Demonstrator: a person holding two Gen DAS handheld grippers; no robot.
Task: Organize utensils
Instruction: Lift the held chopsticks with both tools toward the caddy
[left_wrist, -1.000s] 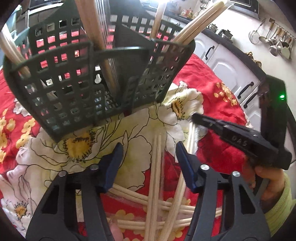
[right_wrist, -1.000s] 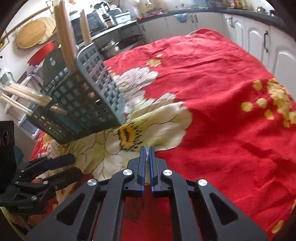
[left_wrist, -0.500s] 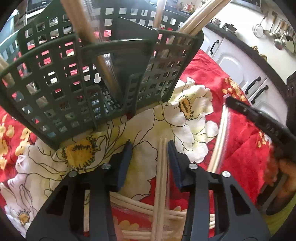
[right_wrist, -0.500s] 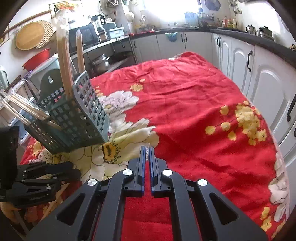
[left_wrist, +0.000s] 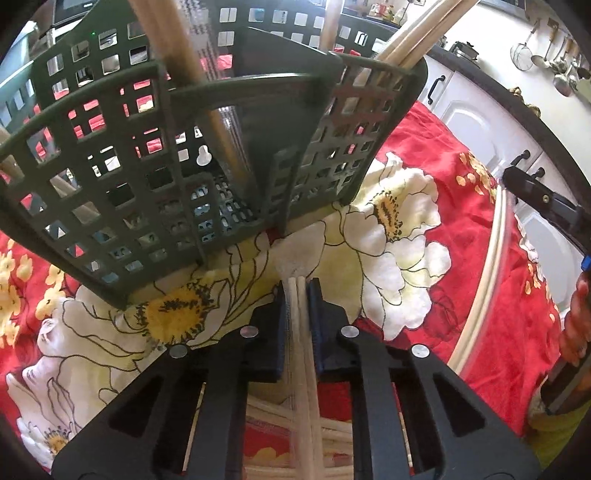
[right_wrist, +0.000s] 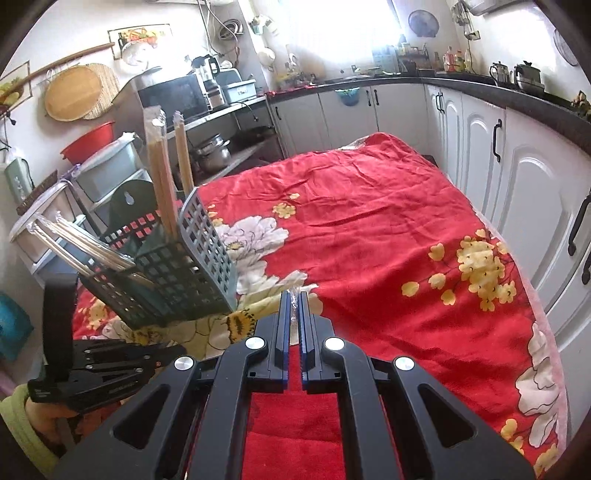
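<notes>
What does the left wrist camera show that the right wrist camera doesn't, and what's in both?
Only the left wrist view shows the left gripper shut on a wrapped pair of chopsticks, with more pairs crossed beneath. Only the right wrist view shows the microwave and the right gripper pinching a clear wrapper tip. Both show the green utensil basket and red floral cloth.

My right gripper (right_wrist: 293, 295) pinches a clear wrapper tip (right_wrist: 294, 293) above the red cloth (right_wrist: 369, 236) (green utensil basket (right_wrist: 173, 273) left, tilted)
</notes>
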